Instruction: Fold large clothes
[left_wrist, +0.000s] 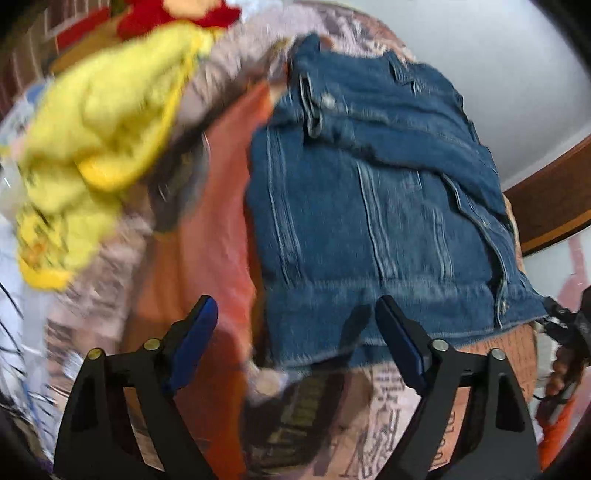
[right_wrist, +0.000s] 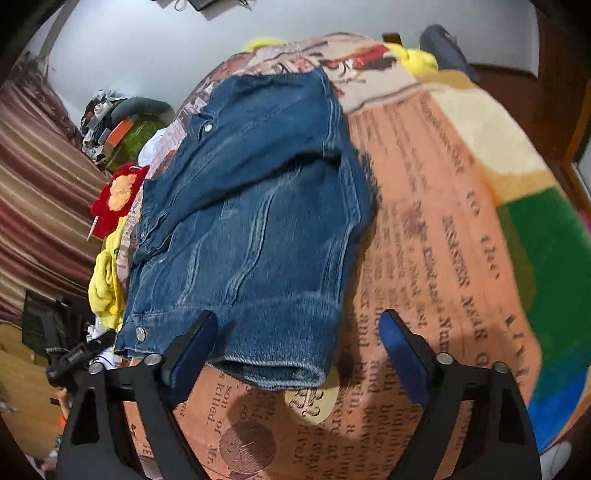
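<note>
A blue denim jacket (left_wrist: 373, 206) lies folded on an orange printed bedspread (left_wrist: 207, 258), sleeves laid across its back. It also shows in the right wrist view (right_wrist: 258, 221). My left gripper (left_wrist: 295, 314) is open and empty, hovering just above the jacket's near hem. My right gripper (right_wrist: 299, 332) is open and empty, its jaws standing over the jacket's near hem corner. The other gripper shows at the frame edges, in the left wrist view (left_wrist: 569, 325) and in the right wrist view (right_wrist: 74, 358).
A yellow garment (left_wrist: 96, 147) and a red one (left_wrist: 173, 14) lie on the bed left of the jacket. The bedspread (right_wrist: 443, 221) stretches right of the jacket, with a green-and-blue patch (right_wrist: 550, 266). Striped curtains (right_wrist: 33, 206) and clutter (right_wrist: 118, 125) stand beyond the bed.
</note>
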